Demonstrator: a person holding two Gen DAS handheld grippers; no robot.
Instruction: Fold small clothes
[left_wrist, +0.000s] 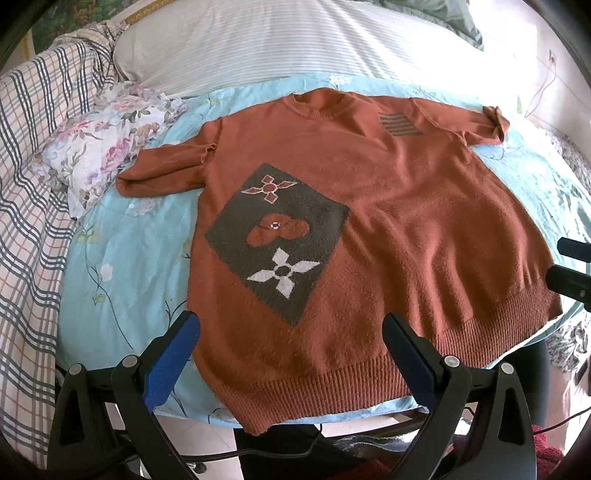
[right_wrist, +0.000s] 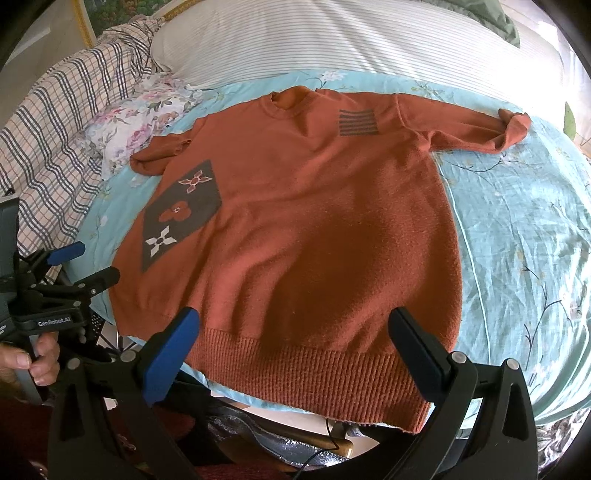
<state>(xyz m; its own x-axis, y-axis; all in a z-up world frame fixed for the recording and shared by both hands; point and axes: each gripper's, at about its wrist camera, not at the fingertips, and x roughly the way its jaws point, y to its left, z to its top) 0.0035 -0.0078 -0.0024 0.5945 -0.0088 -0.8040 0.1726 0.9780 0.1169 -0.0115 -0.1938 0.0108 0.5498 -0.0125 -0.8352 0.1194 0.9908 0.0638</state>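
Sweater (left_wrist: 369, 221) is our landmark: rust-orange knit, spread flat and front-up on a pale blue floral sheet (left_wrist: 122, 266), neckline away from us and ribbed hem (left_wrist: 332, 387) nearest, reaching the sheet's near edge. Its grey diamond patch (left_wrist: 277, 240) with three flower shapes sits on the side toward the left wrist view's left, and a small grey striped block (left_wrist: 399, 124) lies near the opposite shoulder. One sleeve (left_wrist: 162, 173) is bent beside the patch side; the other sleeve (right_wrist: 476, 129) stretches out from the far shoulder, cuff curled.

We see our left gripper (left_wrist: 291, 347) above the hem on the patch side, jaws spread wide, holding nothing; the blue-padded finger (left_wrist: 171, 365) is just off the sweater's side edge over the sheet, the black one over the hem. Our right gripper (right_wrist: 295, 343) hangs over the hem at the other half of the sweater, jaws likewise spread and empty, both fingers framing the ribbing. Whether either touches the knit we cannot tell.

Beyond the sweater's neckline lies a white striped pillow (left_wrist: 295, 44); past the bent sleeve are a floral cloth (left_wrist: 103, 140) and a plaid blanket (left_wrist: 37, 166). A hand (right_wrist: 33, 358) grips the left tool's handle beside the hem's patch-side corner.
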